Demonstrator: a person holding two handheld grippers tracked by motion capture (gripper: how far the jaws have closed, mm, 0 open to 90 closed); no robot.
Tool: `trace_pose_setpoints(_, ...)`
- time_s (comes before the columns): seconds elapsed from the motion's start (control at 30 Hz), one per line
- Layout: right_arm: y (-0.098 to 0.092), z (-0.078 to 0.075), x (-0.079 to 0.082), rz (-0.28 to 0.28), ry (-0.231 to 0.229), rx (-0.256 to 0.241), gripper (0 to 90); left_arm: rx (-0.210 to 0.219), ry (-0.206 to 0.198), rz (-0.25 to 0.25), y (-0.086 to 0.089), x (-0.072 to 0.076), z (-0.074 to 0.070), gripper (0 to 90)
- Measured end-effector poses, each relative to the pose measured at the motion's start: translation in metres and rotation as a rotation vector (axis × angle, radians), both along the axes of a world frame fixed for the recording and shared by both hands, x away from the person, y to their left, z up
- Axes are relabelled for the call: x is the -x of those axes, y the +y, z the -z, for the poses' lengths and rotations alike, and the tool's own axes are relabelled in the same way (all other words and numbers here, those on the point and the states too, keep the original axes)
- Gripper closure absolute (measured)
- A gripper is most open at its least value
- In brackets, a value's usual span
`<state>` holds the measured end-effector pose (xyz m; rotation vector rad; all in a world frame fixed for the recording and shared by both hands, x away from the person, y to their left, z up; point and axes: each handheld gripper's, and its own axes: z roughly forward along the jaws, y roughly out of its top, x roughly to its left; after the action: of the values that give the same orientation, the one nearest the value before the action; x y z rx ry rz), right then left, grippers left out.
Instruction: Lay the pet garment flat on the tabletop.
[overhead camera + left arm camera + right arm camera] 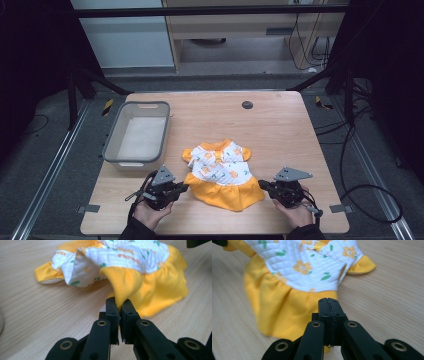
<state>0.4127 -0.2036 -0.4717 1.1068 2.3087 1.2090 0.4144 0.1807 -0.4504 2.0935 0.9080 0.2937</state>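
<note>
- You had one small dress with a white flowered top and a yellow skirt (pixel 222 177) lying on the one light wooden table (pixel 280 130), near your edge and about in the middle.
- You held two black grippers, one in each hand.
- Your left gripper (pixel 184 187) sat at the left side of the yellow skirt. In the left gripper view, the left gripper (pixel 119 307) had its two jaws closed tight on a fold of the yellow cloth, and the fold stood up a little off the table.
- Your right gripper (pixel 261 184) sat at the right side of the skirt. In the right gripper view, the right gripper (pixel 328 300) had its two jaws pressed flat together right at the skirt's edge. Yellow cloth showed just behind and under the jaws, but I could not tell if any cloth was caught between them.
- Your left hand (pixel 150 209) and your right hand (pixel 299 212) came in from the bottom of the high view.
- One grey plastic tub with rounded corners (pixel 112 145) stood on the left part of the table, apart from the dress. I could see nothing inside it.
- One small dark round spot (pixel 247 104) sat on the table near the far edge, well apart from the dress.
- The dress had two little yellow ruffled sleeves, one on each side of the white top.
</note>
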Motion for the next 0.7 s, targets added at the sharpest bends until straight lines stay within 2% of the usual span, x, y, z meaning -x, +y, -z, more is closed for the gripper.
trace_pose_setpoints(0.03,0.001,0.003,-0.001,0.005,-0.002,0.005,78.0,-0.003,0.011,-0.006,0.000,-0.001,0.002,85.9)
trace_pose_setpoints(0.07,0.003,0.008,-0.004,0.014,0.008,0.027,75.1,-0.007,0.021,-0.005,0.000,-0.002,0.003,85.9)
trace_pose_setpoints(0.13,0.004,0.011,-0.005,0.012,0.025,0.028,72.5,-0.011,0.026,-0.005,-0.001,-0.002,0.004,85.8)
trace_pose_setpoints(0.17,0.007,0.014,-0.006,0.008,0.030,0.025,66.8,-0.021,0.028,0.000,-0.002,-0.002,0.005,85.8)
trace_pose_setpoints(0.3,0.010,0.015,-0.003,-0.005,0.027,0.029,63.8,-0.022,0.027,0.005,-0.003,-0.001,0.004,85.8)
trace_pose_setpoints(0.33,0.012,0.017,-0.002,-0.009,0.047,0.036,63.5,-0.022,0.032,0.004,-0.003,-0.001,0.005,85.8)
trace_pose_setpoints(0.4,0.015,0.021,-0.003,-0.019,0.067,0.048,66.4,-0.028,0.034,0.005,-0.004,-0.001,0.006,85.8)
trace_pose_setpoints(0.47,0.018,0.023,-0.003,-0.028,0.087,0.068,74.7,-0.029,0.033,0.005,-0.004,-0.001,0.006,85.8)
trace_pose_setpoints(0.5,0.018,0.023,-0.003,-0.028,0.087,0.068,74.7,-0.028,0.032,0.004,-0.003,-0.001,0.006,85.8)
trace_pose_setpoints(0.53,0.021,0.024,-0.003,-0.037,0.108,0.076,85.7,-0.024,0.032,-0.001,-0.003,-0.001,0.006,85.7)
trace_pose_setpoints(0.6,0.022,0.023,-0.002,-0.042,0.111,0.075,86.4,-0.020,0.033,-0.003,-0.002,-0.001,0.005,85.7)
trace_pose_setpoints(0.63,0.022,0.017,0.000,-0.062,0.105,0.083,87.1,-0.013,0.025,-0.003,0.000,0.000,0.001,85.6)
trace_pose_setpoints(0.67,0.022,0.014,0.001,-0.070,0.101,0.075,87.2,-0.013,0.025,-0.003,0.000,0.000,0.001,85.5)
trace_pose_setpoints(0.7,0.020,0.008,0.004,-0.078,0.088,0.065,87.1,0.002,0.020,-0.008,0.003,0.004,-0.004,85.3)
